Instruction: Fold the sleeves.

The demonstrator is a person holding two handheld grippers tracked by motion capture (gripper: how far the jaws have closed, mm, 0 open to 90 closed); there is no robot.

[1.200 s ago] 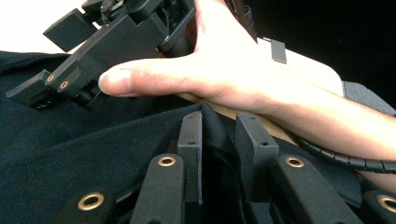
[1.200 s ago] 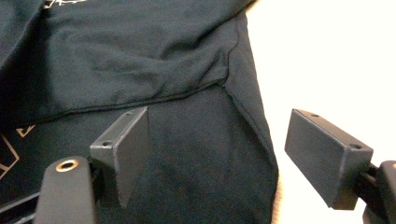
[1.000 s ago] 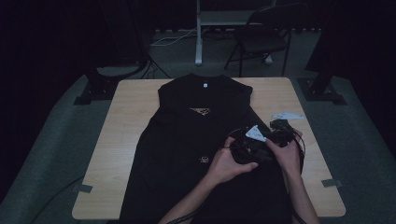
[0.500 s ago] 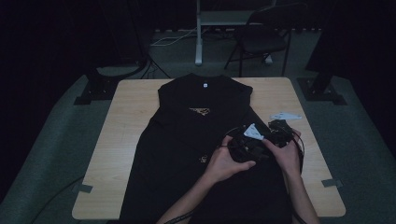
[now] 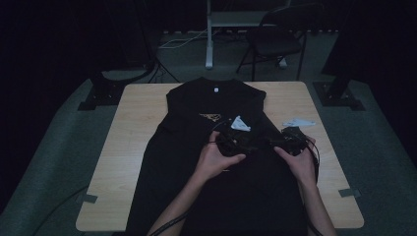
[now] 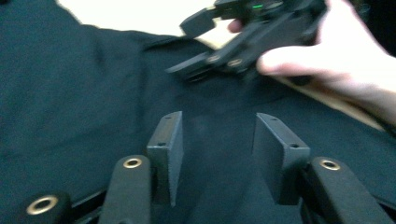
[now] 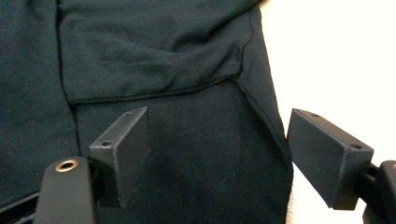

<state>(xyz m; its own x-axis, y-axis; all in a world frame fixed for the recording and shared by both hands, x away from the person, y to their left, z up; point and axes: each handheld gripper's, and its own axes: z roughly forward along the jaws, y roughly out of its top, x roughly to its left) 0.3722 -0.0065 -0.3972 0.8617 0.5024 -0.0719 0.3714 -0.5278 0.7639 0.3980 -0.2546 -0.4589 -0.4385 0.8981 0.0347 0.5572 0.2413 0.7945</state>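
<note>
Both hands have slid slightly up the black shirt [image 5: 216, 172], left gripper [image 6: 217, 140] and right gripper [image 7: 217, 149] gaping wide, empty, near the table [image 5: 133, 128] edge.

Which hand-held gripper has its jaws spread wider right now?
The right hand-held gripper: its jaws gape widely over the black shirt's side edge. The left hand-held gripper is open more narrowly.

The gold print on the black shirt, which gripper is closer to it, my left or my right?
Left. The left gripper sits just below and right of the gold print on the black shirt. The right gripper is farther right, near the shirt's edge.
</note>
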